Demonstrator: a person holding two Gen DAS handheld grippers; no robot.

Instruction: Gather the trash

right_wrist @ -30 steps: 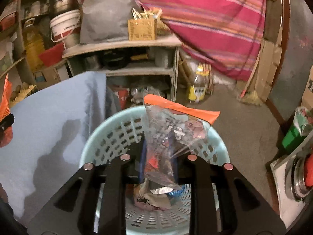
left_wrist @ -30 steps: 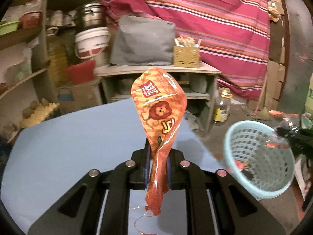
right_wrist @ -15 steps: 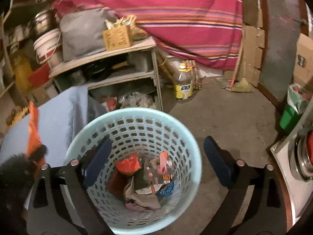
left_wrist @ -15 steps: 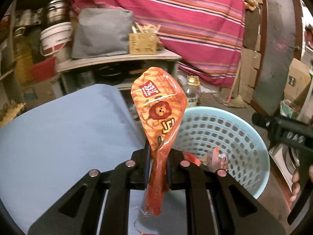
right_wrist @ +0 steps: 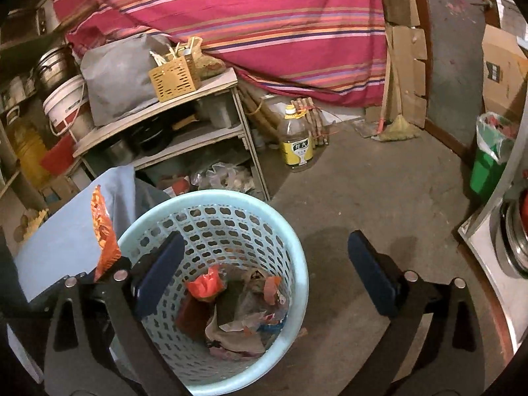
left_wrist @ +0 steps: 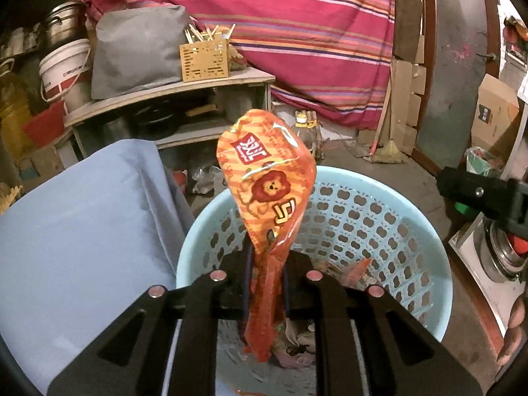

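The left gripper (left_wrist: 265, 283) is letting go of the orange snack bag (left_wrist: 267, 194), its jaws opening over the blue basket (left_wrist: 425, 241). The right gripper (right_wrist: 264, 267) is spread wide and empty. The light bag might cling to a pad, or flutter onto the floor.

My black claw (left_wrist: 265, 283), orange lion-printed snack wrapper (left_wrist: 267, 191), pale blue perforated basket (left_wrist: 379, 231), magenta striped cloth (left_wrist: 297, 33), blue tablecloth (left_wrist: 82, 214).
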